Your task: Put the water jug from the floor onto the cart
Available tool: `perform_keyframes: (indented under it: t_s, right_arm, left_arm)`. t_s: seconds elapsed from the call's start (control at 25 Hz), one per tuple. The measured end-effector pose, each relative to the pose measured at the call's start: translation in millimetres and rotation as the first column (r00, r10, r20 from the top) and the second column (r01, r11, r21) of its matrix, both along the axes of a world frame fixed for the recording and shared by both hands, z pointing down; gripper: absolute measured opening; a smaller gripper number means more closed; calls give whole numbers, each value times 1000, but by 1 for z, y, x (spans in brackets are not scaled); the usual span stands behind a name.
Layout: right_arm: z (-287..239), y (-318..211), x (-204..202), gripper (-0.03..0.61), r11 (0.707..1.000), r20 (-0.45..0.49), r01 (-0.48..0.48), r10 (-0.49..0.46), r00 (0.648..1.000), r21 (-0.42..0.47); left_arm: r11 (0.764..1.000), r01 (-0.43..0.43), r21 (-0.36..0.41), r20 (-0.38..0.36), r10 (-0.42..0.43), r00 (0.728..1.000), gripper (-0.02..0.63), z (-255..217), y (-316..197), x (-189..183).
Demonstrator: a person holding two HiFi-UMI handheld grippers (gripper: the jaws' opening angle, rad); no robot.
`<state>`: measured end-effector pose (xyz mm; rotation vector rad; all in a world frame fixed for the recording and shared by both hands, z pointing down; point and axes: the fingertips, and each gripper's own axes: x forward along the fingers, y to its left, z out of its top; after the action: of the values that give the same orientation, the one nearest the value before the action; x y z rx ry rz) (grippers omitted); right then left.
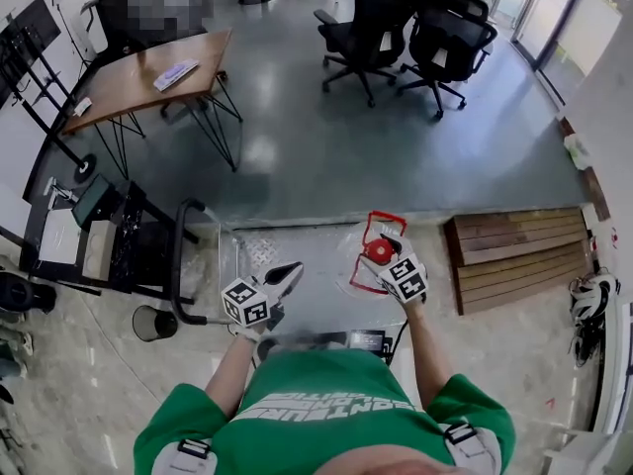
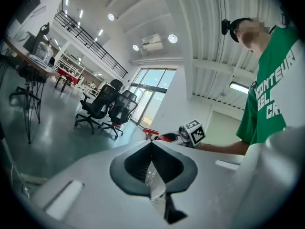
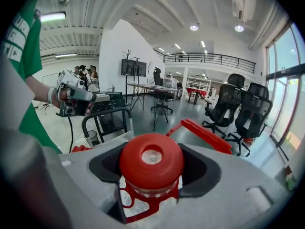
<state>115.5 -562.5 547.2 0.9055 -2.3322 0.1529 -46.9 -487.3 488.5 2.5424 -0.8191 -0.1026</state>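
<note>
The water jug (image 1: 376,253) is clear plastic with a red cap (image 3: 151,160) and a red carrying handle (image 3: 202,133). My right gripper (image 1: 388,257) is shut around the jug's neck just under the cap, and the jug hangs over the cart's metal deck (image 1: 287,248). In the right gripper view the cap fills the gap between the right gripper's (image 3: 152,171) dark pads. The left gripper (image 1: 290,270) is beside it to the left, above the deck, jaws together with nothing clearly held. Its tips (image 2: 151,146) meet in the left gripper view. The cart's black push handle (image 1: 181,257) stands at the left.
A wooden pallet (image 1: 514,257) lies right of the cart. Left of it are a black equipment rack (image 1: 114,240) and a small round bin (image 1: 153,323). Farther off stand a brown table (image 1: 148,79) and two office chairs (image 1: 407,30). A helmet (image 1: 591,297) sits at the far right.
</note>
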Motion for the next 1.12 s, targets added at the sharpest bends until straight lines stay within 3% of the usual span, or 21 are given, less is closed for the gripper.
perform_keyframes:
  t_s: [0.28, 0.48, 0.88, 1.12]
  right_arm:
    - [27, 0, 29, 302, 998, -35, 6, -8, 999, -67]
    - [31, -14, 38, 302, 997, -46, 13, -16, 999, -70]
    - [59, -18, 7, 302, 993, -83, 45, -54, 995, -112]
    - [103, -8, -31, 302, 979, -128, 95, -119, 985, -178]
  left_arm:
    - [999, 5, -50, 9, -5, 1000, 5, 12, 13, 32]
    - [998, 21, -59, 19, -20, 1000, 5, 11, 15, 33]
    - [993, 69, -94, 21, -67, 998, 5, 21, 23, 4]
    - [987, 105, -124, 20, -104, 994, 5, 31, 43, -25]
